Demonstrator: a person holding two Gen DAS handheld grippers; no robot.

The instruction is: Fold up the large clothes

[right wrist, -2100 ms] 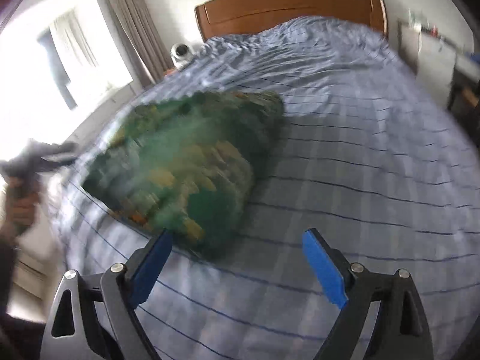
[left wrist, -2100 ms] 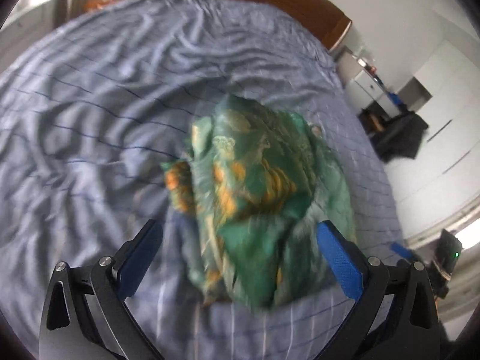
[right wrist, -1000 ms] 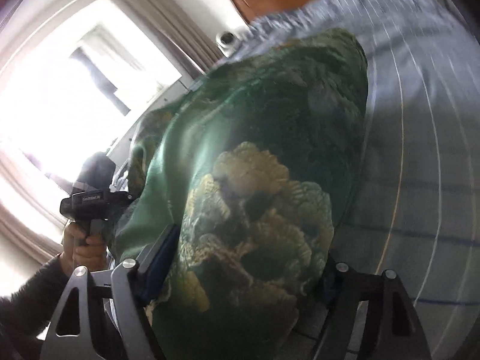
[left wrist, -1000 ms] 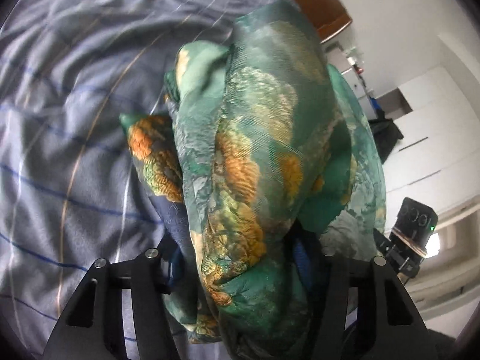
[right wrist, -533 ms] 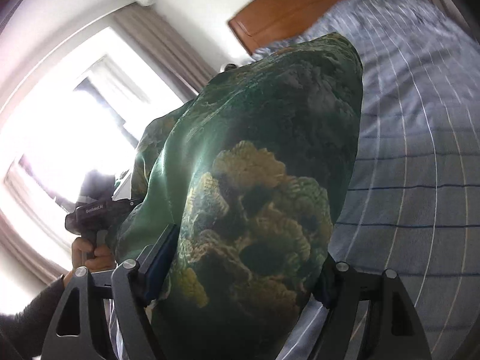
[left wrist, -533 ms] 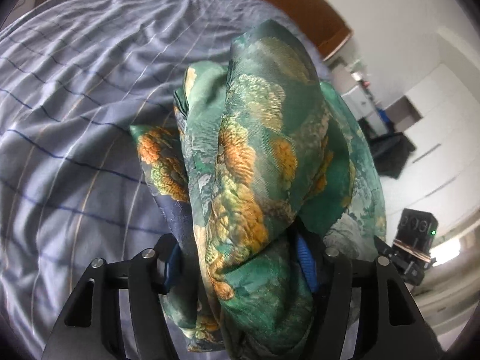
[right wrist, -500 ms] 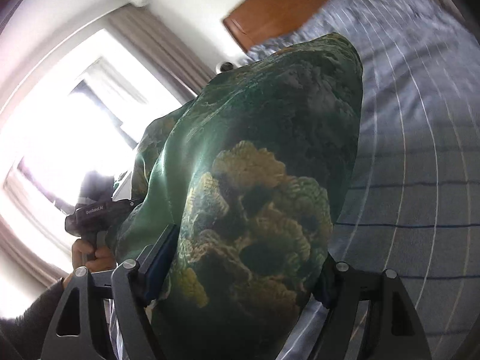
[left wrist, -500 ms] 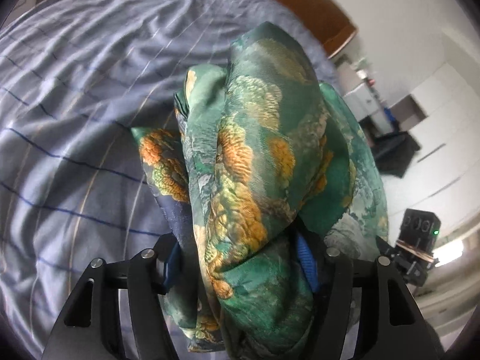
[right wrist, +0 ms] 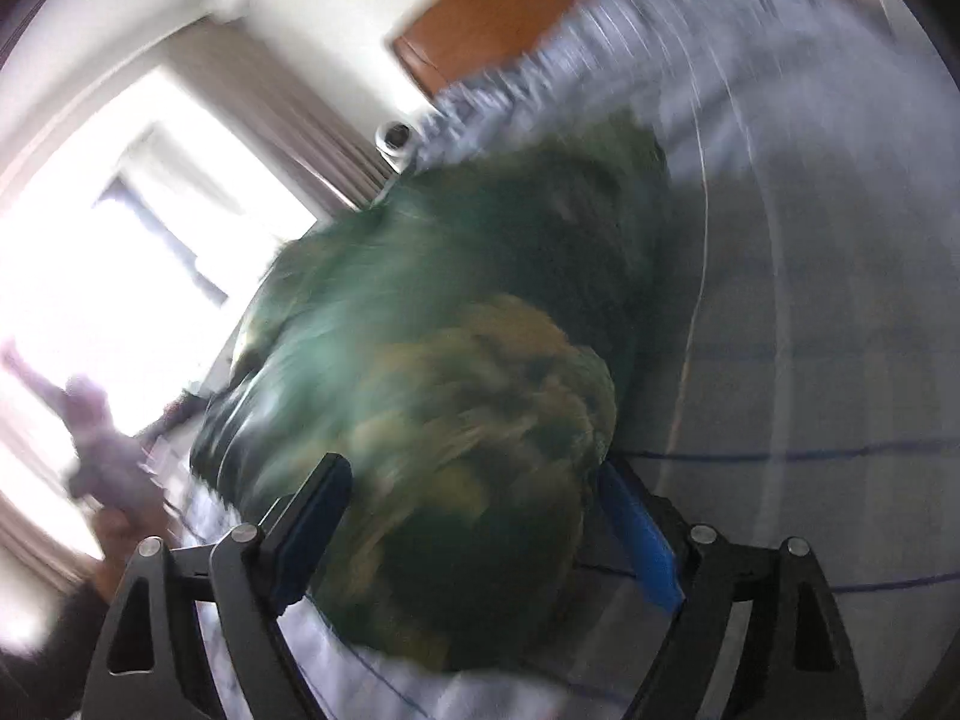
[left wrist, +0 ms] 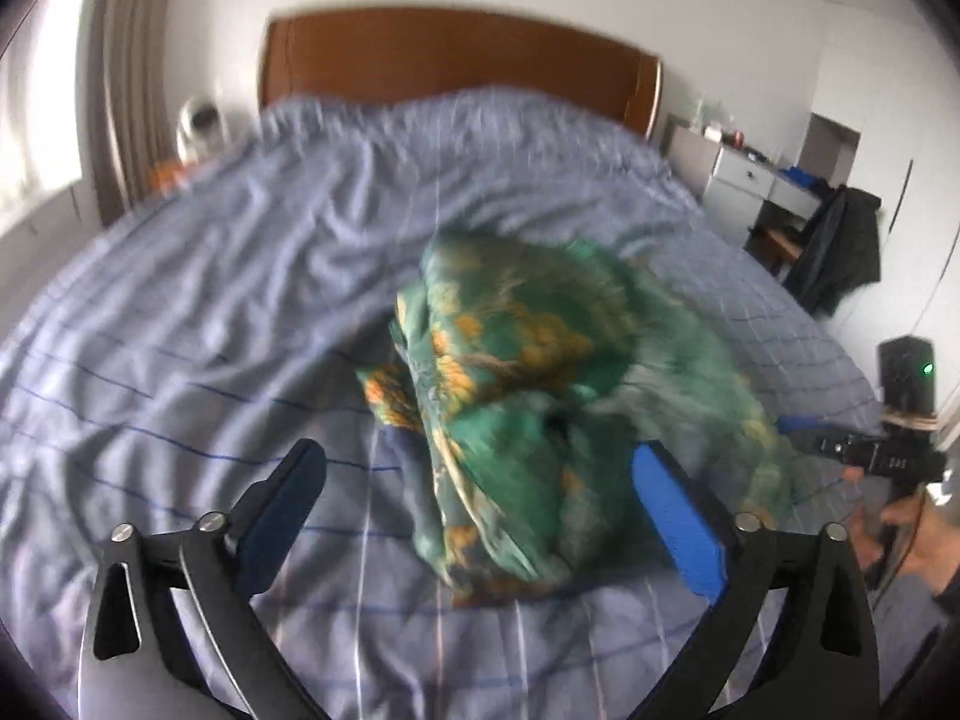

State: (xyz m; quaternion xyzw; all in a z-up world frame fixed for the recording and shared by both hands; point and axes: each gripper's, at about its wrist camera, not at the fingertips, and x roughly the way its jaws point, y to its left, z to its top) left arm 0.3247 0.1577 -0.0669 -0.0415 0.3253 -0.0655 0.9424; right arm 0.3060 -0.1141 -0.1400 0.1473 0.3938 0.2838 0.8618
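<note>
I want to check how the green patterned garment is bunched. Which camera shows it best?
The left wrist view: the green patterned garment appears whole, a crumpled heap on the blue bedspread, its folds readable despite some blur. The right wrist view shows only a close, smeared dark-green mass filling the frame.

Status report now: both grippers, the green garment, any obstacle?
Left gripper opening, clear of green garment. Right gripper opening, garment between jaws. Garment bunched on bed. Nothing in the way.

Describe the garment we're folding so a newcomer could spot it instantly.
Find the bed with the wooden headboard and blue-grey striped bedcover. Near its middle lies a bunched garment. It is the only patterned cloth there: glossy green with orange-gold blotches.
</note>
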